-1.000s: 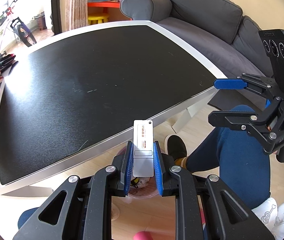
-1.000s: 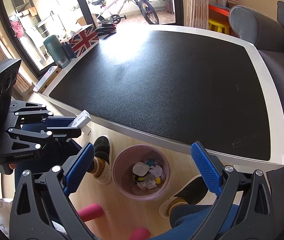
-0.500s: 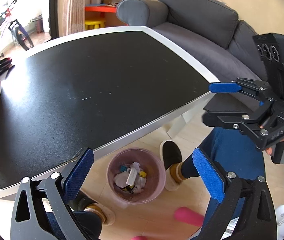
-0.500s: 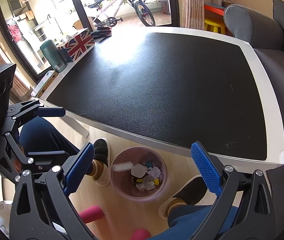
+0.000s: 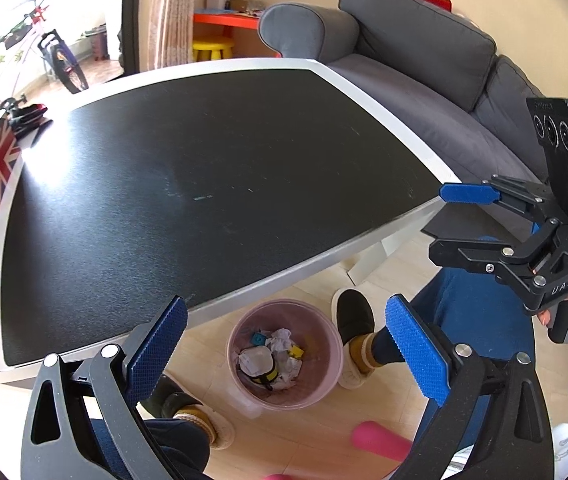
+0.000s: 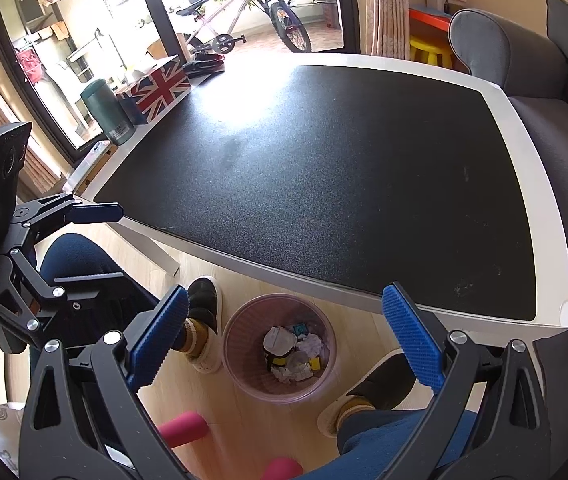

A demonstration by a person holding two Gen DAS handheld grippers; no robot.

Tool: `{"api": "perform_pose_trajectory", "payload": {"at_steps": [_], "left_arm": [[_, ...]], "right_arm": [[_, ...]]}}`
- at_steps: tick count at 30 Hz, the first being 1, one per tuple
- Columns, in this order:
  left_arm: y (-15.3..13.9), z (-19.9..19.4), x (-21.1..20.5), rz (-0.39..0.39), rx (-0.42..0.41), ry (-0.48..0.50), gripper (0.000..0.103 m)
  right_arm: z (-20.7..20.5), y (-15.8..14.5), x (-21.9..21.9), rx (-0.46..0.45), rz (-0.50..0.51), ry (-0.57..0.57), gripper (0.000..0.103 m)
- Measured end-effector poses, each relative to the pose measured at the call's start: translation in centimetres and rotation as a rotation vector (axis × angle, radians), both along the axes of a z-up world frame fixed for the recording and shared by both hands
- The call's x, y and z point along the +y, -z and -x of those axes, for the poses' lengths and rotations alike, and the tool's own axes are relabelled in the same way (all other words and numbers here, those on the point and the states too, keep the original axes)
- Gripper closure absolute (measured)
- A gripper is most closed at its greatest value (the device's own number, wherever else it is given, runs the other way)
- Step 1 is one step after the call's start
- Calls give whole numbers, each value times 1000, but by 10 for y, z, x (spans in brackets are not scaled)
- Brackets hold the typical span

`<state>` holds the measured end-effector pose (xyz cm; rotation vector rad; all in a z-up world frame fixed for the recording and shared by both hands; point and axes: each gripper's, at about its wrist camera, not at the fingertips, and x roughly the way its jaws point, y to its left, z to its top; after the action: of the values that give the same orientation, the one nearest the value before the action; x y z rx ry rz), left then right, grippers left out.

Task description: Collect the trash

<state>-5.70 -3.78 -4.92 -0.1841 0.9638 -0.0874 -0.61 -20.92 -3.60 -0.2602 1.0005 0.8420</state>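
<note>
Holding both tools above the floor, your left gripper (image 5: 284,350) and right gripper (image 6: 284,340) gape wide with nothing between them. Below sits the pink bin (image 5: 326,394), crumpled trash (image 5: 279,338) inside. Beyond stretches the black-topped table (image 5: 219,184).

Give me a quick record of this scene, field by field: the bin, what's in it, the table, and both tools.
bin: pink trash bin on the wooden floor, at the near table edge, between the person's feet
contents: crumpled paper and small yellow and blue scraps
table: black top with white rim; no trash visible on it
left tool: open, nothing between its pads, aimed down at the bin
right tool: open, nothing between its pads, above the bin
</note>
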Motion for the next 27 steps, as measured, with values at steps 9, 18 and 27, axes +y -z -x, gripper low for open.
{"api": "perform_pose_trajectory", "payload": {"at_steps": [9, 18, 27], "left_arm": [[-10, -8, 20, -13, -27, -51, 7], [-23, -30, 47, -36, -50, -97, 7], [-40, -57, 70, -54, -96, -105, 7]], "right_arm": [[-13, -15, 12, -39, -19, 2, 6], [-46, -37, 37, -97, -42, 3, 6], [-80, -47, 54, -109, -59, 18, 6]]}}
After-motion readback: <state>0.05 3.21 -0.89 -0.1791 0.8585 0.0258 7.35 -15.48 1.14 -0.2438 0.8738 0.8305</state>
